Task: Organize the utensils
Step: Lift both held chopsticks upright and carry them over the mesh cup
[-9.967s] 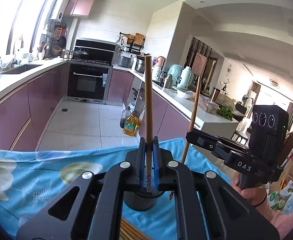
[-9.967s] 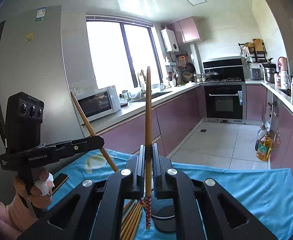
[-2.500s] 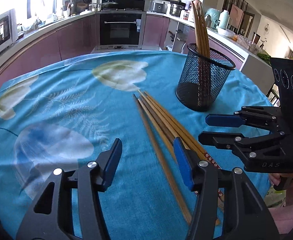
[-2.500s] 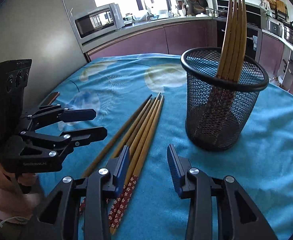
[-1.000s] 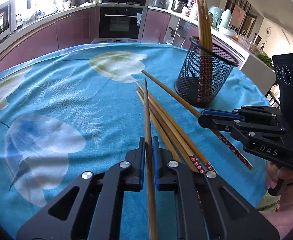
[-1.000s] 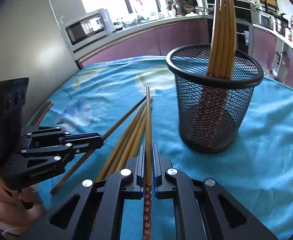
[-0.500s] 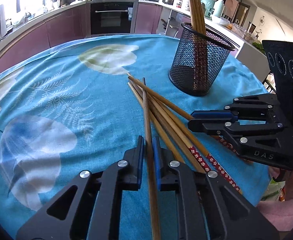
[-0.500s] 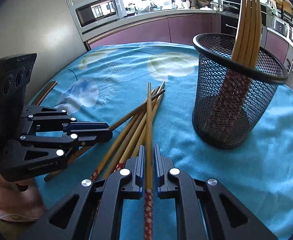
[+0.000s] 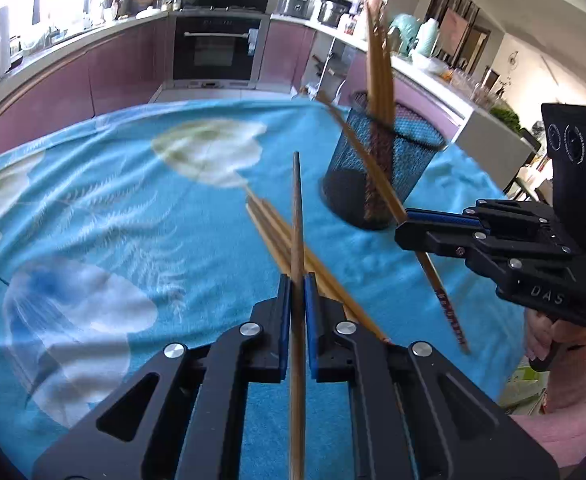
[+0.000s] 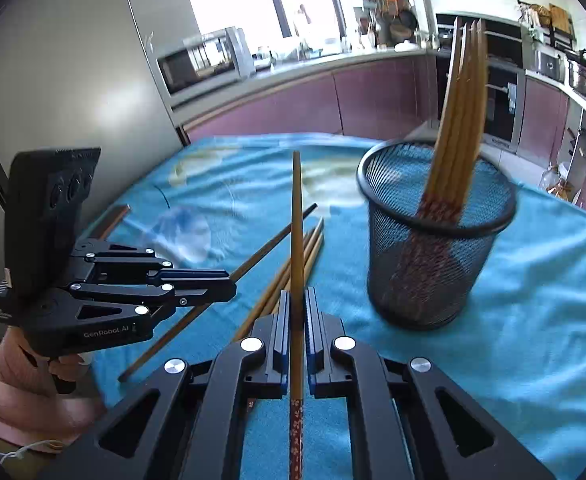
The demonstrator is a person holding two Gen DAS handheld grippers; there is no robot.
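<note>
The bench is the biggest thing here. A blue cloth with pale flowers covers it, so the sticks have a soft place to lie.

Next comes the black mesh cup. It stands upright on the cloth, on the far right side of the bench. A bunch of chopsticks already stands inside it, leaning on the rim with the thin ends up. That is where the sticks belong, so the tidying looks partly done.

Then come the two tools. The left tool has its blue pads pressed together, pinching one chopstick. The stick points forward and up, off the cloth. The right tool is also squeezed tight on one chopstick, held the same way. Its red patterned end pokes out behind the pads. Each stick is gripped near its thick end, I think so the thin end can be swung upright and the thick end dropped into the cup.

Smallest are the loose chopsticks on the cloth. They lie in a little pile between the tools and the cup, close beside it. These few have not been put away yet.
</note>
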